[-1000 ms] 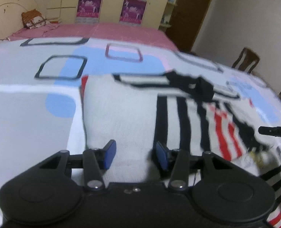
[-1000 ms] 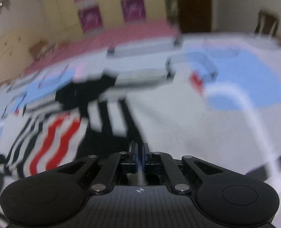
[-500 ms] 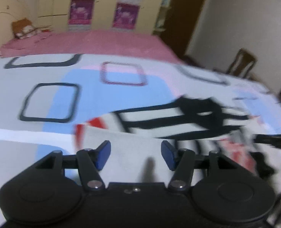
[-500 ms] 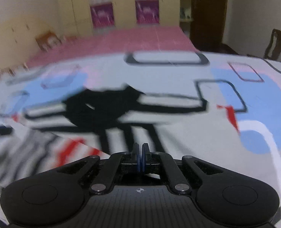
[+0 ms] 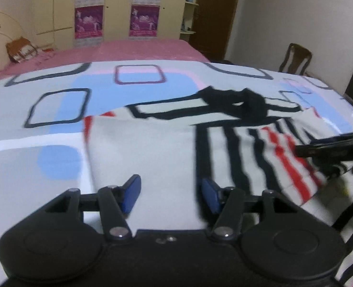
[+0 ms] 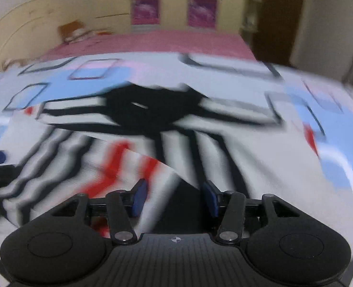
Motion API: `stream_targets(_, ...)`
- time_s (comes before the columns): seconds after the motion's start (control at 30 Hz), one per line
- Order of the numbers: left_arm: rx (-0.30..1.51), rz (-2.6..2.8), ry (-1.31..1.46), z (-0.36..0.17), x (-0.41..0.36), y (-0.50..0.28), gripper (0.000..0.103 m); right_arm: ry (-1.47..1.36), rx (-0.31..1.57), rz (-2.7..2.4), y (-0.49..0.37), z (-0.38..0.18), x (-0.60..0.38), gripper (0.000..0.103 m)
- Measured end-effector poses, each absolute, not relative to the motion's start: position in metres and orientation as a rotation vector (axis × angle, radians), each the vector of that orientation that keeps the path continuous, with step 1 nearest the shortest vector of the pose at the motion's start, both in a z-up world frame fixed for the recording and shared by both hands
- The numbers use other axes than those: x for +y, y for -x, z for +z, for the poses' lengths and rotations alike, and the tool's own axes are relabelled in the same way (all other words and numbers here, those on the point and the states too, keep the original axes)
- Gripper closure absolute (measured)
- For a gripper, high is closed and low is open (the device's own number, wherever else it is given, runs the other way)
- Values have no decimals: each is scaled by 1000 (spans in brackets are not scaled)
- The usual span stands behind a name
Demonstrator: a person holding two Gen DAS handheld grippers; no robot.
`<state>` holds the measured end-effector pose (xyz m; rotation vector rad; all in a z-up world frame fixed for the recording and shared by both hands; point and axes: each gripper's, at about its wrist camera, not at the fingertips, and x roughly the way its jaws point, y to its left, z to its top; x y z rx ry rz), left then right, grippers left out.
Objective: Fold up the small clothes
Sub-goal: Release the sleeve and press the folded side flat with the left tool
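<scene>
Left gripper hovers low over the striped shirt, blue pads spread apart with only plain white cloth showing between them. The shirt lies on the patterned bedsheet, black collar at the far edge, red and black stripes to the right. There the right gripper pokes in over the stripes.

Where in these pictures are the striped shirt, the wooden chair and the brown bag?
White shirt with black and red stripes (image 5: pixel 147 157): left wrist view, on its plain white part.
Brown wooden chair (image 5: pixel 295 58): left wrist view, on its backrest.
Brown bag (image 5: pixel 21 50): left wrist view, on its front.
</scene>
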<state>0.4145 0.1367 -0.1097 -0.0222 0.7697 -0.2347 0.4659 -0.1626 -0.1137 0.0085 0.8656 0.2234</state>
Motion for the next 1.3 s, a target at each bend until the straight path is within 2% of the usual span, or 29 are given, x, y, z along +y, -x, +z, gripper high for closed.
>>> stream_targets(0.2,714,-254,14,-79,100,-397,46,18,797,282,-444,-83,-141,53)
stream_targets(0.4,772,-236,27,-100,88,-377,44,29,860,407,-420,-102,-104,53)
stream_targets(0.53,769,-211,50,-105,118,-362,51,18,847,271,-415,-101,-142,53)
stream_targets(0.67,775,-211,29,-102,116,-361,52,-98,905,209,-425,-109,-187,53)
stream_targets(0.7,770,-202,37,-98,114,-361,51,-71,893,209,-424,-105,-183,54)
stream_targets(0.73,759,-196,51,-95,114,-360,51,-62,870,211,-422,-100,-179,60)
stream_targets(0.77,752,-191,54,-94,114,-359,51,-71,848,217,-418,-95,-178,69)
stream_targets(0.8,763,-185,43,-97,114,-359,51,-88,837,216,-416,-94,-177,72)
stream_targets(0.9,788,-193,45,-103,115,-362,51,-92,876,198,-420,-109,-179,72)
stream_targets(1.03,786,-188,25,-99,116,-356,51,-85,851,198,-413,-93,-179,72)
stream_targets(1.1,788,-194,14,-104,116,-356,51,-68,897,186,-416,-106,-176,72)
stream_targets(1.23,789,-193,17,-99,116,-355,50,-66,894,174,-415,-98,-173,72)
stream_targets(1.3,780,-191,4,-97,115,-352,46,-85,864,168,-408,-92,-175,72)
